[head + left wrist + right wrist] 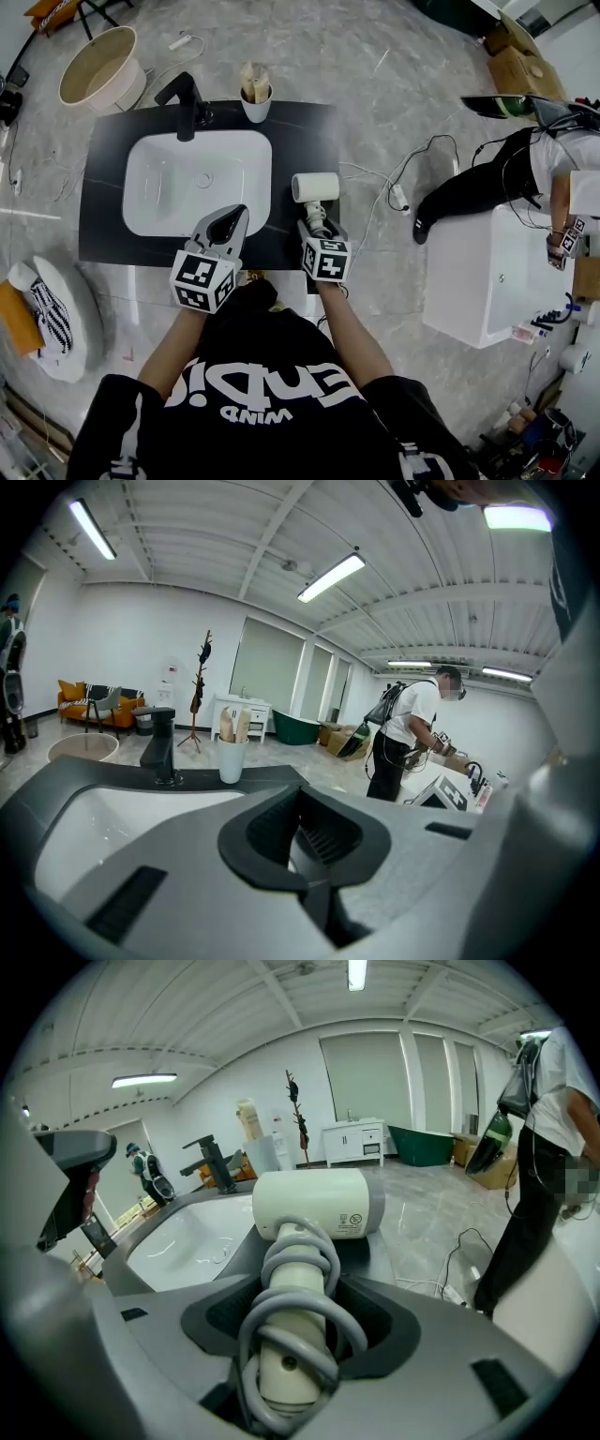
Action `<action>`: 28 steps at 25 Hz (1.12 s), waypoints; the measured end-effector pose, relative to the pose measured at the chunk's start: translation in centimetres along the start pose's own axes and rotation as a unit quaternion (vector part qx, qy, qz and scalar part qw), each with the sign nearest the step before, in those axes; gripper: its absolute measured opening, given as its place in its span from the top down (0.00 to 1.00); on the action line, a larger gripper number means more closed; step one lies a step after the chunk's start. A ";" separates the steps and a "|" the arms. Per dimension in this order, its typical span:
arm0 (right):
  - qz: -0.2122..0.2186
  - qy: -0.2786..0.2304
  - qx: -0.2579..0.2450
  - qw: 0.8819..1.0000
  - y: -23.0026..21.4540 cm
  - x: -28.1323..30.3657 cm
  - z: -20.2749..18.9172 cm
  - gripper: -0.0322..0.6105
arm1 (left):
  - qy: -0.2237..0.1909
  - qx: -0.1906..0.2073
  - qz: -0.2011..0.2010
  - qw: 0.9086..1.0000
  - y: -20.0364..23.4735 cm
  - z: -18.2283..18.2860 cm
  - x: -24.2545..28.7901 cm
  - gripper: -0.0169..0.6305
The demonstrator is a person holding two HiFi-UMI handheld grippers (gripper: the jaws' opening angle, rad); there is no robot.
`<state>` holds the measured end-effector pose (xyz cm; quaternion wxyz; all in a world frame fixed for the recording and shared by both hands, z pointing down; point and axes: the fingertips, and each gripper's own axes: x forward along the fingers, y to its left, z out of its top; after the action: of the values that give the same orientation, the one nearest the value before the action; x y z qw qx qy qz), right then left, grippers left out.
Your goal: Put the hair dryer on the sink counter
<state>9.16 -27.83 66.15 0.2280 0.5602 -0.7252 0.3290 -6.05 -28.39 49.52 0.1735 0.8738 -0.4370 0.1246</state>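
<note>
White cup (256, 104), faucet (186, 108) beyond hair dryer (316, 187)

The black shirt (246, 377) shows a small word, roughly "WIND"; the hair dryer (319, 1202) label is illegible

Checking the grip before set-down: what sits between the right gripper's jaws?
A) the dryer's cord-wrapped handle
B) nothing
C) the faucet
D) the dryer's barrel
A: the right gripper view shows the right gripper closed on the hair dryer by its handle, with the grey cord coiled round it.
</note>
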 end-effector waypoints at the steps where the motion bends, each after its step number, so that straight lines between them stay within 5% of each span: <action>1: -0.001 0.004 -0.002 1.000 0.0 0.1 -0.1 0.54 | 0.001 -0.001 0.000 1.000 0.0 0.0 0.0 0.96; 20: -0.001 0.053 -0.033 0.998 0.5 1.0 -0.5 0.52 | 0.009 -0.018 0.001 1.000 -0.4 -1.1 -0.2 0.96; 28: -0.010 0.022 -0.050 0.998 0.3 0.0 0.9 0.49 | 0.003 -0.022 -0.003 1.000 -0.5 -1.0 -0.4 0.96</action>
<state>8.91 -28.43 65.42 0.2747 0.5477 -0.7304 0.3018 -5.94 -27.34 50.20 0.1948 0.8707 -0.4362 0.1170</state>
